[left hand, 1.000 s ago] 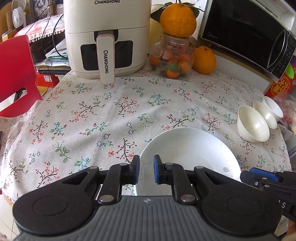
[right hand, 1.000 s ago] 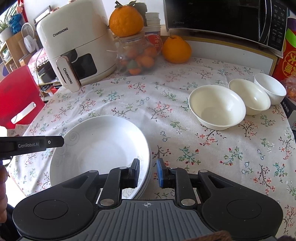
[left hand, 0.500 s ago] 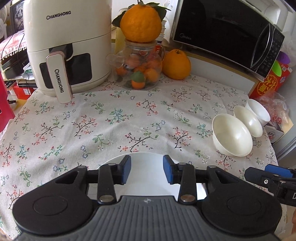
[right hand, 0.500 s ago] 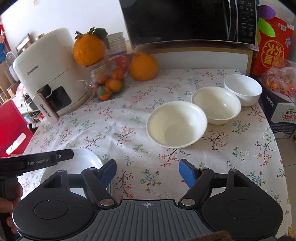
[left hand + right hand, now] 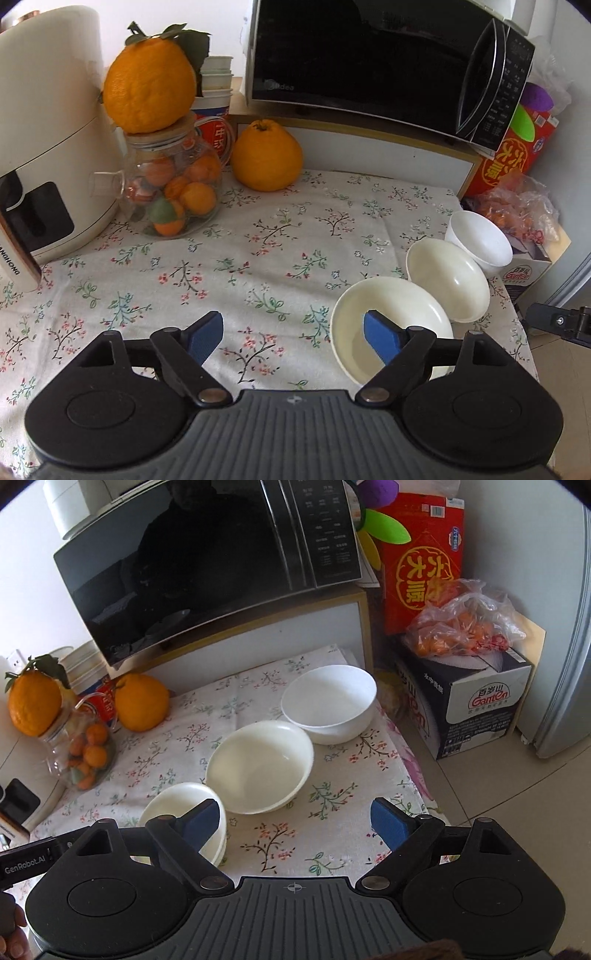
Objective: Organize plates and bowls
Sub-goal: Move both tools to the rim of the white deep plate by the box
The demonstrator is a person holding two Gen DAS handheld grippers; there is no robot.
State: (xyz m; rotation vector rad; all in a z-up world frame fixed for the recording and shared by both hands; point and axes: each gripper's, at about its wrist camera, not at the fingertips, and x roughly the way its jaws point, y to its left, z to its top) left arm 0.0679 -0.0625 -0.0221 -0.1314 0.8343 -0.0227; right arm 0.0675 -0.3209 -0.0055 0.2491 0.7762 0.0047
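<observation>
Three bowls in a row ahead of both grippers on the floral tabletop (image 5: 258,258).

Left gripper (image 5: 293,334): jaws opening, blue pads wide apart, nothing between them but bare cloth. Right pad overlapping the nearest cream bowl (image 5: 399,306) in the view; contact impossible to tell. Middle cream bowl (image 5: 448,280) just beyond and to the right of it, rims touching or nearly so. White bowl (image 5: 480,240) farthest right, against the middle one. Glass jar of small oranges (image 5: 173,199) far ahead to the left, a big orange (image 5: 147,83) on its lid, another orange (image 5: 267,155) beside it; air fryer (image 5: 48,129) at far left; microwave (image 5: 369,55) straight ahead, raised.

Right gripper (image 5: 293,819): jaws opening, empty, bare cloth in the gap. Nearest cream bowl (image 5: 173,801) behind the left pad, middle cream bowl (image 5: 258,764) just ahead of the gap, white bowl (image 5: 328,701) beyond it to the right. Cardboard box (image 5: 480,705) with a bag of small oranges (image 5: 461,627) off the tabletop's right edge. Tip of the left gripper visible at lower left.
</observation>
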